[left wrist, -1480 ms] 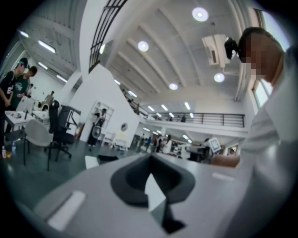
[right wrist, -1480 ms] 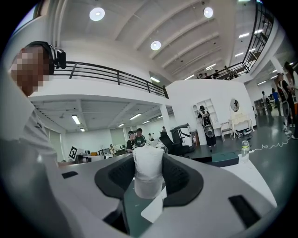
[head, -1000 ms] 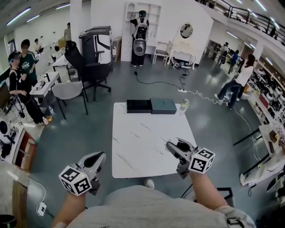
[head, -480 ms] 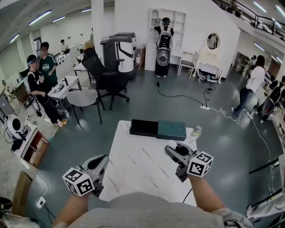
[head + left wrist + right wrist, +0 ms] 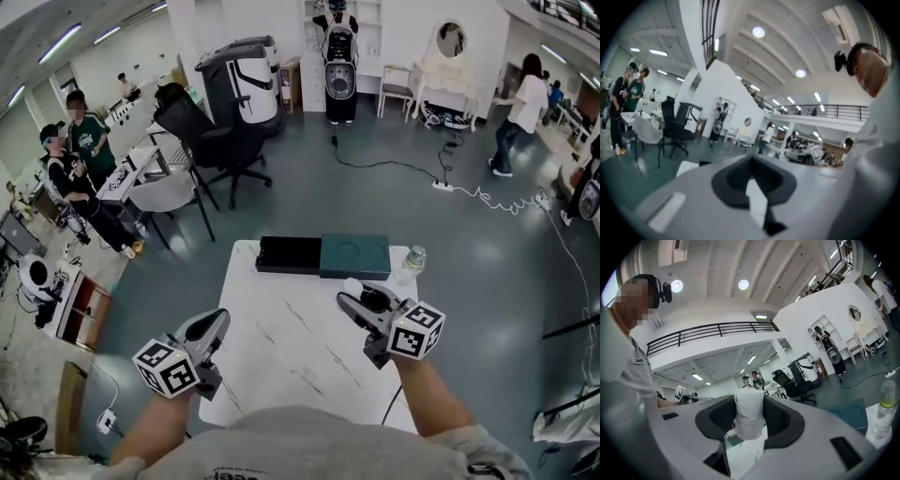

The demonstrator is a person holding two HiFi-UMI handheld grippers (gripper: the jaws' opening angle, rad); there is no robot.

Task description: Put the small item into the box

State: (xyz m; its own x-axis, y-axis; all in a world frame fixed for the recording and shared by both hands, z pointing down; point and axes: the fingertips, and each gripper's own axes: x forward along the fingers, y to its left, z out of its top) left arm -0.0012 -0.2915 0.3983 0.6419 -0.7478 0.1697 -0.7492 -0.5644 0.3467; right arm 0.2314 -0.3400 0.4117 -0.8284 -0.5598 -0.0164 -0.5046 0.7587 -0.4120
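A black open box [image 5: 290, 254] and its teal lid [image 5: 354, 256] lie side by side at the far edge of the white marble table [image 5: 291, 347]. My right gripper [image 5: 350, 298] hovers over the table's right half, short of the lid, shut on a small white item [image 5: 352, 286]. In the right gripper view that item [image 5: 749, 414] sits pinched between the dark jaw pads. My left gripper [image 5: 215, 326] hangs at the table's near left edge, jaws together with nothing held; the left gripper view [image 5: 754, 187] shows only a sliver of table past them.
A clear plastic bottle [image 5: 410, 262] stands at the table's far right corner, next to the lid. Black office chairs [image 5: 214, 141] and a grey chair stand beyond on the left, where people sit at desks. A cable [image 5: 469, 192] runs across the floor.
The head view has swung, so the table and boxes shift in frame. My right gripper has edged forward and left toward the lid, still holding the white item. The left gripper stays about where it was.
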